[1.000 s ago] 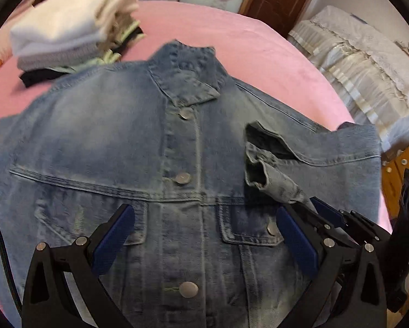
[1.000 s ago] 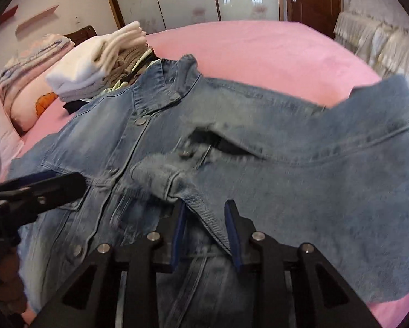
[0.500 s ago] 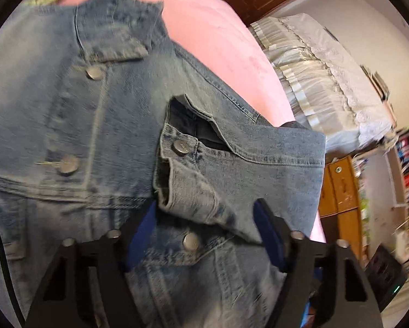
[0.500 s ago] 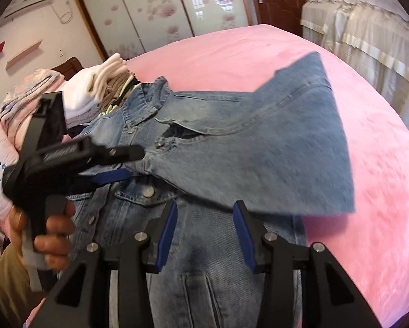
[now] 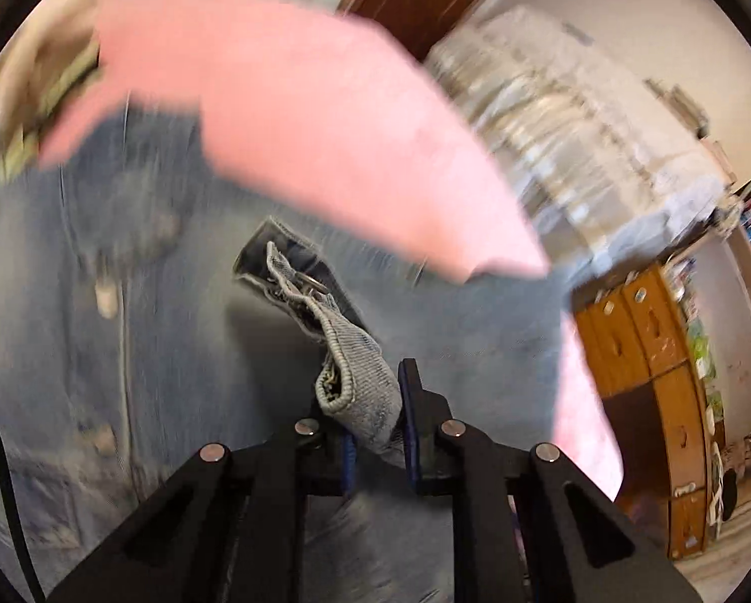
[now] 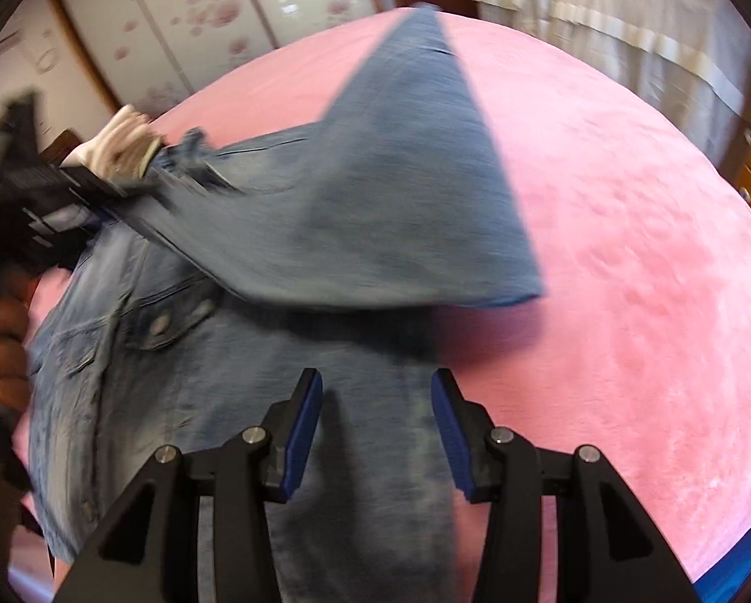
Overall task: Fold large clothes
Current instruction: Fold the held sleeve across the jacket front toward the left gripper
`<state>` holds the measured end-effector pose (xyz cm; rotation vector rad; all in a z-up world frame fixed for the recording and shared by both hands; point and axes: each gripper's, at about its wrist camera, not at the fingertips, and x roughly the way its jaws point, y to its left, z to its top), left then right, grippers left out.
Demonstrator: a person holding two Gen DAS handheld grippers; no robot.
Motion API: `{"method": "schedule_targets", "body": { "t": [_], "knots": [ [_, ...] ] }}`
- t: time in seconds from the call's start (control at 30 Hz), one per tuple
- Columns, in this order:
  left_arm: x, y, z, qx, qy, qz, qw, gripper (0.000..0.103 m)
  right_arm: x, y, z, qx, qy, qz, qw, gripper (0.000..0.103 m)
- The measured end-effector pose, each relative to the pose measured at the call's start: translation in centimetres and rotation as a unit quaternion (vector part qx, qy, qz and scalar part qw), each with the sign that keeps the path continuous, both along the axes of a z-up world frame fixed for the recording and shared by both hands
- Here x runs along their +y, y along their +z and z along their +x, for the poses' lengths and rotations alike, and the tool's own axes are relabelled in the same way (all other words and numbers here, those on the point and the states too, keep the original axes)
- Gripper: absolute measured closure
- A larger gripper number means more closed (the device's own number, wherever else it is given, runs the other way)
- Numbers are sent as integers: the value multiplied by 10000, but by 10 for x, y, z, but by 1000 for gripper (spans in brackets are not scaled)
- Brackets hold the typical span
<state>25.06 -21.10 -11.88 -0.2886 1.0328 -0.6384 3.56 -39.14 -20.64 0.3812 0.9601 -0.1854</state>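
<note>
Lying buttoned and face up across the pink bed, the denim jacket looks heavy, thick and limp, so I judge a seam or cuff the safest hold. The left tool has just closed and now pinches the sleeve cuff, raising the sleeve above the jacket front. The right tool stands half open, empty, over the jacket near the bed's near edge.

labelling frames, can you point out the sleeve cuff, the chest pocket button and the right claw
sleeve cuff (image 5: 360, 382): left wrist view, rolled end pinched between the pads.
chest pocket button (image 6: 160, 322): right wrist view, middle of the metal button on the pocket flap.
right claw (image 6: 375, 434): right wrist view, the gap midway between its fingertips.
</note>
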Motion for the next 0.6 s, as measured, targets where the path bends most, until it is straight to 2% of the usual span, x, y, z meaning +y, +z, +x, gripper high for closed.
{"method": "schedule_targets", "body": {
  "t": [0.07, 0.17, 0.27, 0.37, 0.43, 0.5, 0.6],
  "knots": [
    [1, 37, 7, -394, 162, -80, 9991, 91, -7, -2, 6, -49, -129, 60, 9999, 57],
    [17, 76, 19, -815, 404, -184, 9957, 91, -12, -1, 21, -168, -186, 45, 9997, 57],
    [60, 91, 26, -1040, 699, -139, 9920, 90, -8, 0, 44, -229, -142, -142, 9995, 57],
    [100, 81, 28, -1046, 1047, -44, 9890, 90, -1, 2, 59, -233, -122, -339, 9991, 57],
    [124, 59, 30, -891, 1305, 120, 9874, 90, 4, -1, 69, -187, -95, -504, 9985, 57],
    [144, 21, 31, -642, 1518, 316, 9858, 90, 9, -4, 73, -120, -63, -642, 9978, 68],
    [172, -44, 34, -20, 1793, 683, 9814, 90, 16, -10, 70, -40, -70, -823, 9966, 77]
  ]
}}
